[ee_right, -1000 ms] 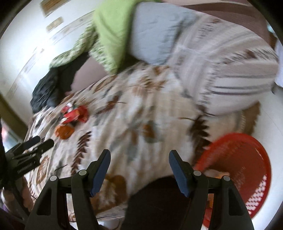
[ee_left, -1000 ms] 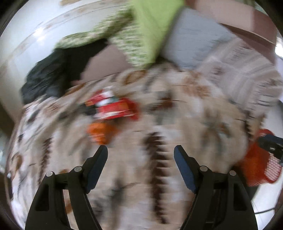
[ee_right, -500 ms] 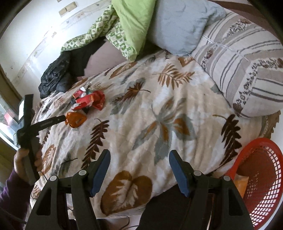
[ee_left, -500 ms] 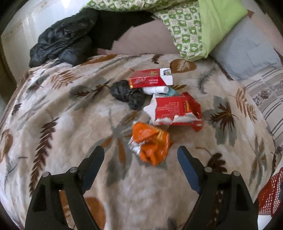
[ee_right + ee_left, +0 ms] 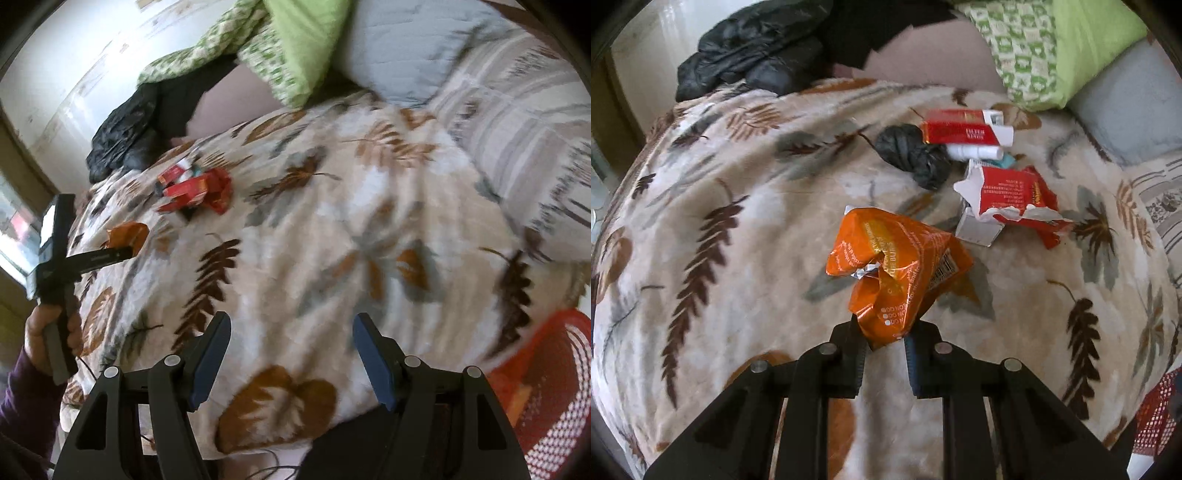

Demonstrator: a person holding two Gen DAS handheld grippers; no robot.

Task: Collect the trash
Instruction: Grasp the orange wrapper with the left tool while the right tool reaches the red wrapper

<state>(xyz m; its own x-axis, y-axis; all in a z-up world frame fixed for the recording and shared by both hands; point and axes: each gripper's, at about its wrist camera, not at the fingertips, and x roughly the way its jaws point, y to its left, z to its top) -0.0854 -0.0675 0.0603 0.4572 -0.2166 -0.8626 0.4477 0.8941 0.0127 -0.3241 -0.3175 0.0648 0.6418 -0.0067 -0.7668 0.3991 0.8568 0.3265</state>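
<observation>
So on the leaf-print fleece blanket (image 5: 746,236) the left gripper (image 5: 884,341) is closing, pinching the crinkly orange foil wrapper (image 5: 894,269) ("DO NOT" readable). Further right: balled black bag (image 5: 912,155), red "FILTER KINGS" cigarette pack (image 5: 964,131), torn red carton (image 5: 1008,199). Right gripper (image 5: 291,354) gapes wide, empty, red mesh basket (image 5: 554,387) beside it

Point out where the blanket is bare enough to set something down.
Free: the wide stretch of blanket between the trash cluster, the striped pillow and the red basket. Crowded: around the orange wrapper, torn red box, cigarette pack and black wad.
</observation>
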